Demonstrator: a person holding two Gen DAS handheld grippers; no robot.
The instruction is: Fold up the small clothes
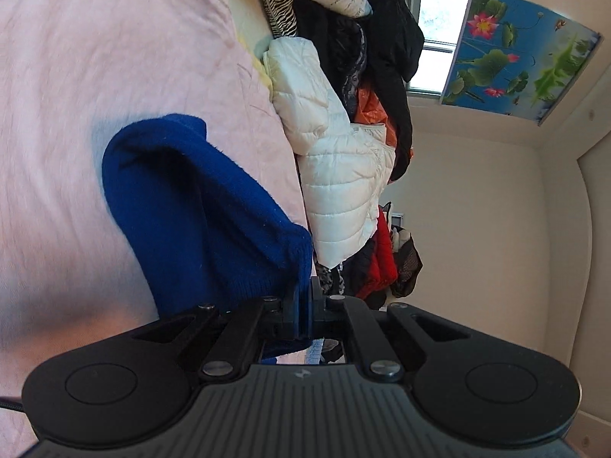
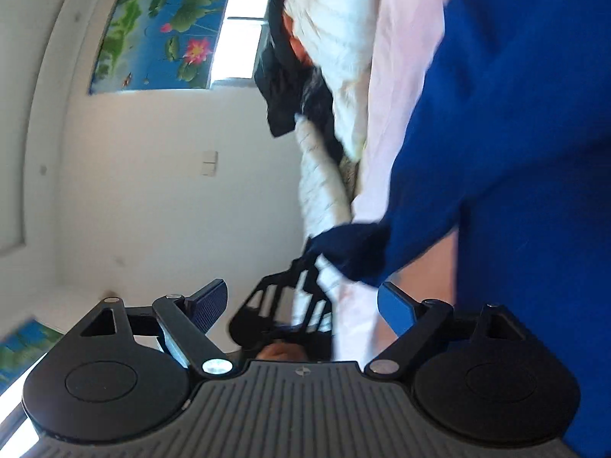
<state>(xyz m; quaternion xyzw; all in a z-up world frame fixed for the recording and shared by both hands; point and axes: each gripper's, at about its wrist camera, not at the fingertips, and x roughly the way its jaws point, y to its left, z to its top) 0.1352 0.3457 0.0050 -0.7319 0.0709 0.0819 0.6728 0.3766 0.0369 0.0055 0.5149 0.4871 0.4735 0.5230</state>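
A blue knit garment (image 1: 183,206) lies on the pink bedsheet (image 1: 95,76). My left gripper (image 1: 304,305) is shut on the garment's ribbed edge, the cloth pinched between its fingers. In the right wrist view the same blue garment (image 2: 515,133) fills the right side, with a corner hanging down to the middle. My right gripper (image 2: 305,305) is open and empty, its blue pads (image 2: 397,309) spread wide, the right one next to the cloth. The left gripper (image 2: 286,305) shows between my right fingers, holding the dark blue corner.
A pile of clothes lines the bed's far side: a white puffer jacket (image 1: 336,160), black coats (image 1: 385,38), a red and orange jacket (image 1: 382,259). Beyond are a white wall (image 1: 488,229), a window (image 1: 439,7) and a lotus poster (image 1: 515,49).
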